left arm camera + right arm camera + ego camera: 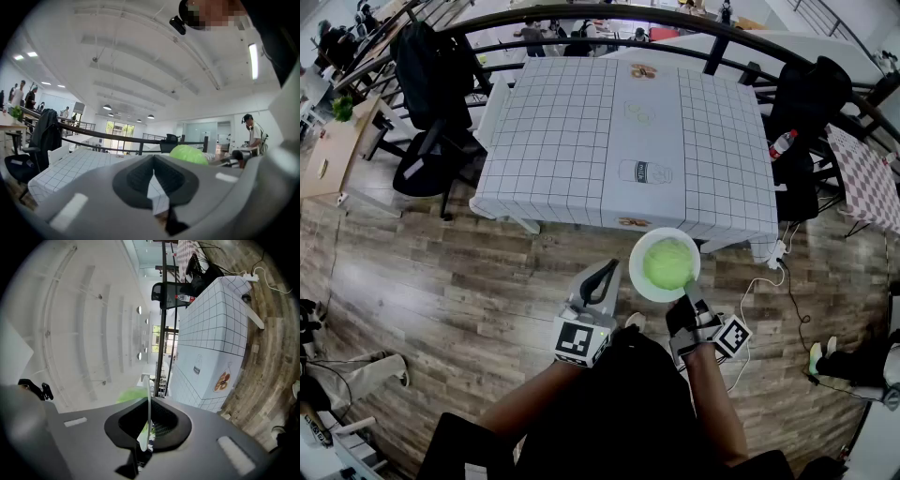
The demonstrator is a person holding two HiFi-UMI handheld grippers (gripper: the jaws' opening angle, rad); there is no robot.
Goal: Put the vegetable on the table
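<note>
Fingers of the right gripper (689, 286) are clamped on the near rim of a round white bowl (637, 273), seen edge-on between them in the right gripper view. A pale green leafy vegetable (667, 262) lies in the bowl. The bowl hangs over the wooden floor (441, 281), just short of the near edge of the grid-patterned tabletop (572, 141), which lies straight ahead on the far side. The left gripper (605, 274) is level, just left of the bowl, its fingers together on nothing. The right hand alone carries the load, so the move is likely forward.
</note>
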